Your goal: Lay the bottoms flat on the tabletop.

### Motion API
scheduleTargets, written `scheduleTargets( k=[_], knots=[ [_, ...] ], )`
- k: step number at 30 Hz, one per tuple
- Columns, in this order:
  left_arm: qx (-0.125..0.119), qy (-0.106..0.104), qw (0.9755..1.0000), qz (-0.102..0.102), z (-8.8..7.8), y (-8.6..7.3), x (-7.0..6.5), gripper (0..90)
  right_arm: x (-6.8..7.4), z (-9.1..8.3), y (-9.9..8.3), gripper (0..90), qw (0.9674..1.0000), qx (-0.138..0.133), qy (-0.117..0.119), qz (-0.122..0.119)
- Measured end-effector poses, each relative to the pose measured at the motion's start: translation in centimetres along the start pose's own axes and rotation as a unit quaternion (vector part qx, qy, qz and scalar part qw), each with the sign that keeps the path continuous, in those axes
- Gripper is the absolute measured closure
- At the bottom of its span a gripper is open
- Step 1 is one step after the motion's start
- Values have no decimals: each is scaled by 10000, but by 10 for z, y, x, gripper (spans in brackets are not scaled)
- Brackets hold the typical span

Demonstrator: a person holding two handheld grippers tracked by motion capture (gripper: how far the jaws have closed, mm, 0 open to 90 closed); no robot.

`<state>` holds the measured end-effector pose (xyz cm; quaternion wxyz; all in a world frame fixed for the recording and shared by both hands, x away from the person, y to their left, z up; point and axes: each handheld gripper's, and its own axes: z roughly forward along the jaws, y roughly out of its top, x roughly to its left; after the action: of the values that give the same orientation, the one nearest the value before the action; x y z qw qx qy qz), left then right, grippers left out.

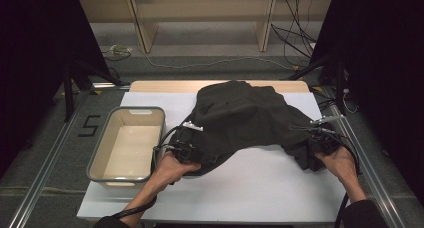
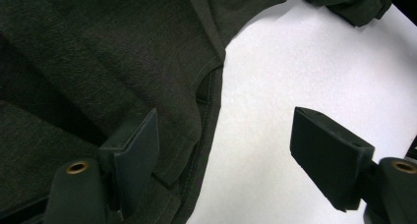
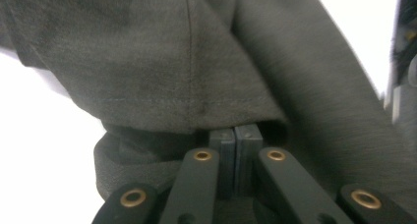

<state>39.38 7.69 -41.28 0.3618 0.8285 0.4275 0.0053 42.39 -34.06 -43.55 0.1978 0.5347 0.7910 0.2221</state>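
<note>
My right gripper (image 3: 234,150) has its jaws pressed together at the hem of the dark garment (image 1: 245,119), with cloth bunched close around the pads; I judge a fold of the hem is pinched there, though the fabric between the pads themselves is hidden. In the high view that gripper (image 1: 322,138) sits at the garment's right end, which I take as the anchor for spreading or folding it. My left gripper (image 2: 226,155) stands with its jaws wide apart: one pad lies on the garment's edge, the other hangs over the bare white sheet (image 2: 295,62), so nothing is gripped on that side. From above it (image 1: 187,147) rests at the garment's near left edge, placed, I think, to take a matching corner so both ends can be lifted evenly. The garment lies crumpled across the middle and right of the white sheet (image 1: 250,188), its near edge arching up between my two hands, which suits cloth held at one end and slack at the other. To the left, just beside the garment, stands a bin (image 1: 127,144), grey-rimmed and with nothing in it, probably where the garment goes. Count: one garment, one bin, one sheet, two grippers, and two hands.
</note>
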Motion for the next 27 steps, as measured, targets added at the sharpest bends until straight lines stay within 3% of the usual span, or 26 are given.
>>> scheduleTargets(
  k=[3,7,10,15,17,20,24,27],
  knots=[
    [18,52,10000,52,0,-1,0,253,5,-5,1,871,9998,-11,188,-29],
    [5,94,9999,76,-2,-2,2,251,9,-23,-1,683,9984,-127,555,1],
    [10,60,9999,84,-2,-2,2,261,2,-41,-8,578,9959,-369,784,249],
    [131,47,9998,151,5,-4,-3,287,-12,-62,-10,486,9911,-791,815,689],
    [218,34,9996,188,10,-6,-5,300,-13,-68,-9,466,9892,-948,847,730],
    [373,13,9990,253,18,-8,-8,330,-5,-70,-5,439,9878,-1066,916,666],
    [577,16,9978,336,33,-11,-13,342,18,-65,5,408,9869,-1126,1099,364],
    [704,141,9968,352,42,-14,-15,338,35,-58,13,394,9867,-1091,1192,195]
  ],
)
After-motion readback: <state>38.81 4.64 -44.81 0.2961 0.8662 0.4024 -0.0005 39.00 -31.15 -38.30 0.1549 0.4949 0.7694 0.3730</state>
